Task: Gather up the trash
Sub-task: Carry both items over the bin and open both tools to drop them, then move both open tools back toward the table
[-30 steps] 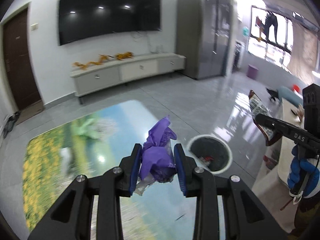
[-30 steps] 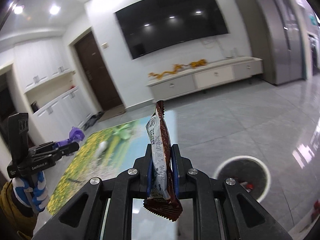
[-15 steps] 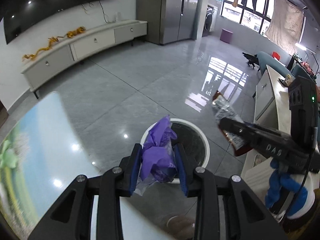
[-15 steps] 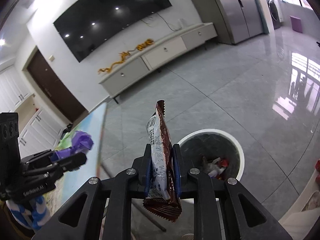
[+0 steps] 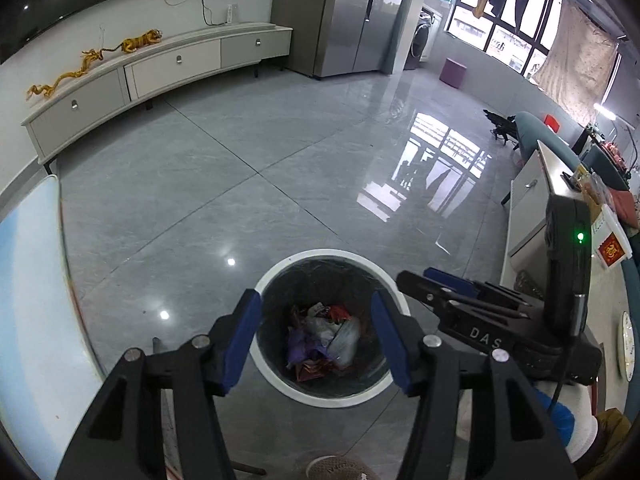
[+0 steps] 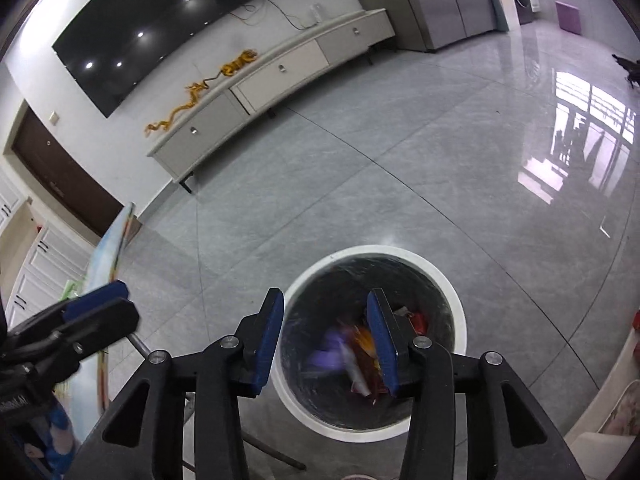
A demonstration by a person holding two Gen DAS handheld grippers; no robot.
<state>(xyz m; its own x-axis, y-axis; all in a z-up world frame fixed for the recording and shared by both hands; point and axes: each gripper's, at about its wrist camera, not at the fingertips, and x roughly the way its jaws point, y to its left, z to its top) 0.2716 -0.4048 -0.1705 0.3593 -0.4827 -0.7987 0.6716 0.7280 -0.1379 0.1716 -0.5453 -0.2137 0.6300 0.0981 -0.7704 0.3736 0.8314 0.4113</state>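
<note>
Table edge (image 5: 28, 280) is showing at far left of the left wrist view, with its printed top lying outside the work area. Left gripper (image 5: 316, 338) is hovering over the trash bin (image 5: 320, 394), jaws spread wide apart and gripping nothing. Bin is standing on the grey tiled floor (image 5: 280, 152), white rim, dark liner. Trash (image 5: 324, 340) is lying at the bottom: a purple crumpled piece (image 5: 298, 346), pale plastic film, red and brown wrappers, all heaped and touching. Right gripper (image 6: 326, 342) is hanging just beside the left one, above the same bin (image 6: 456, 316), jaws likewise parted and empty; the contents below are blurring in that view. Judgement: these scraps are looking light, soft and crushable, the foil wrappers probably slick; any further piece is best pinched across a crumpled fold or a wrapper's sealed end, since flat film may be slipping between the pads (image 5: 240, 340).
</note>
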